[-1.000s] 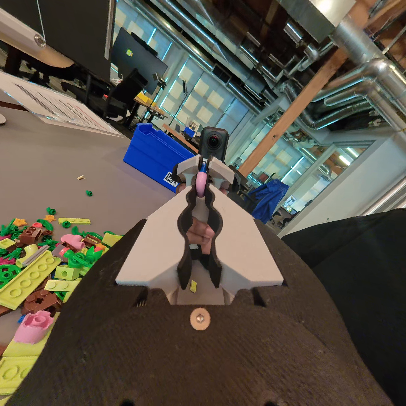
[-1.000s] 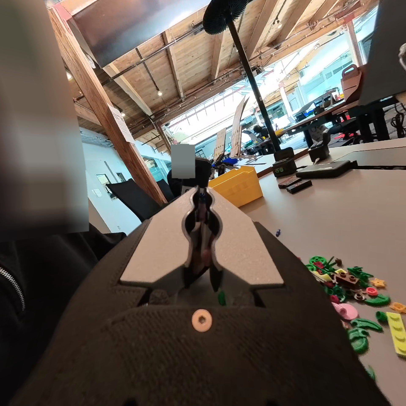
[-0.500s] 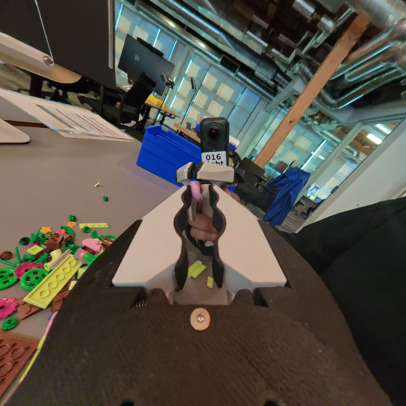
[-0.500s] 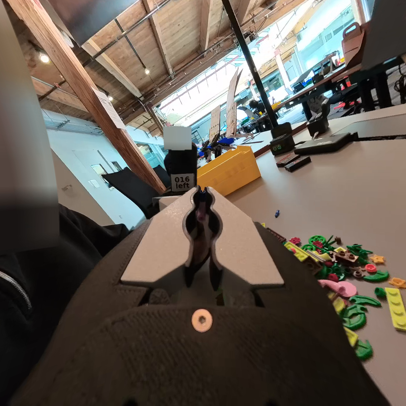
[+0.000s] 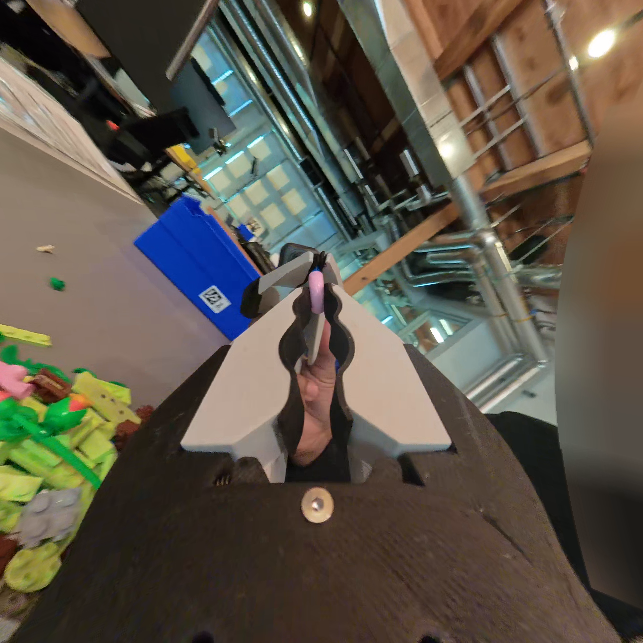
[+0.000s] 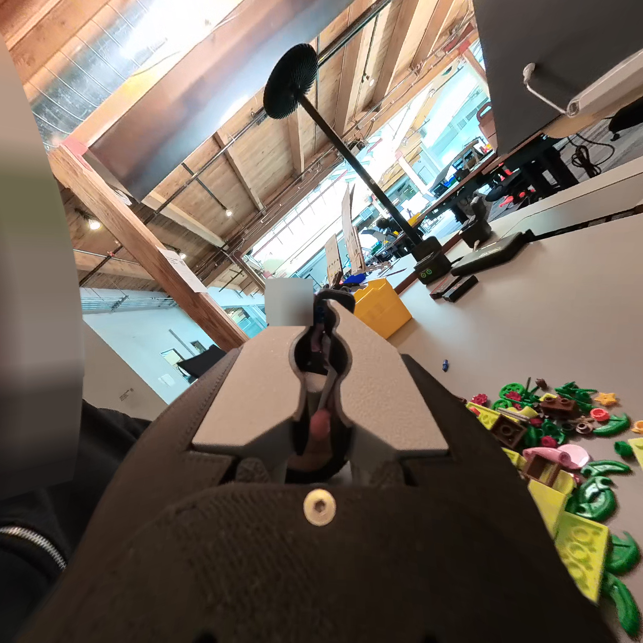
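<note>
My left gripper [image 5: 318, 290] is shut on a small pink rounded piece [image 5: 316, 295], held in the air above the grey table [image 5: 87, 278]. My right gripper [image 6: 325, 313] faces it tip to tip and is shut on a tiny blue piece [image 6: 320, 309], which touches the top of the pink piece. In the left wrist view the right gripper's grey fingers [image 5: 288, 275] appear tilted just beyond the pink piece. In the right wrist view the pink piece [image 6: 316, 342] shows dimly between my fingers. A hand [image 5: 315, 400] is visible behind the fingers.
A pile of green, lime, brown and pink toy bricks [image 5: 52, 435] lies on the table and also shows in the right wrist view [image 6: 556, 435]. A blue bin [image 5: 195, 257], a yellow bin [image 6: 381, 311], a black lamp base [image 6: 431, 266] and a flat black device [image 6: 487, 255] stand farther off. The tips of both grippers are at nearly the same place.
Both grippers have rolled and tilted while staying tip to tip. The pink and blue pieces stay gripped. The brick pile looks closer in both views.
</note>
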Motion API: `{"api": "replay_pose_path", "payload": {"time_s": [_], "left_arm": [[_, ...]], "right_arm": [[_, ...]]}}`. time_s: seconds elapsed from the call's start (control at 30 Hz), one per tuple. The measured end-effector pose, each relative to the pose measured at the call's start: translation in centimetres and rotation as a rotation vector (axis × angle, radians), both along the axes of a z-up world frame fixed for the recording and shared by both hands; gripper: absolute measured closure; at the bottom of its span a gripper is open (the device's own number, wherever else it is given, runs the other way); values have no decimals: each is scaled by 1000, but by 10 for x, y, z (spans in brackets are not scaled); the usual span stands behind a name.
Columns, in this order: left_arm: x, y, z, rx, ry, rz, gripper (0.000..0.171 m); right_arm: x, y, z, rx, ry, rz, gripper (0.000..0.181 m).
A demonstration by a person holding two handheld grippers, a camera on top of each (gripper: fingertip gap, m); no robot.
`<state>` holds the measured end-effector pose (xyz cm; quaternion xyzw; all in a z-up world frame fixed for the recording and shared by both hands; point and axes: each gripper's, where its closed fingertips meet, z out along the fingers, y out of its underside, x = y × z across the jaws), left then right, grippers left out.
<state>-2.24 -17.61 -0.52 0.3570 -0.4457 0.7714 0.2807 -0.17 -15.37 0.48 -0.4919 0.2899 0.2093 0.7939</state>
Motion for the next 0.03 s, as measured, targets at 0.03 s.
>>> {"api": "replay_pose_path", "payload": {"time_s": [0.03], "left_arm": [[-3,1,2,-33,16,-37,166]], "right_arm": [[0,0,2,12,-3,-6,181]]}}
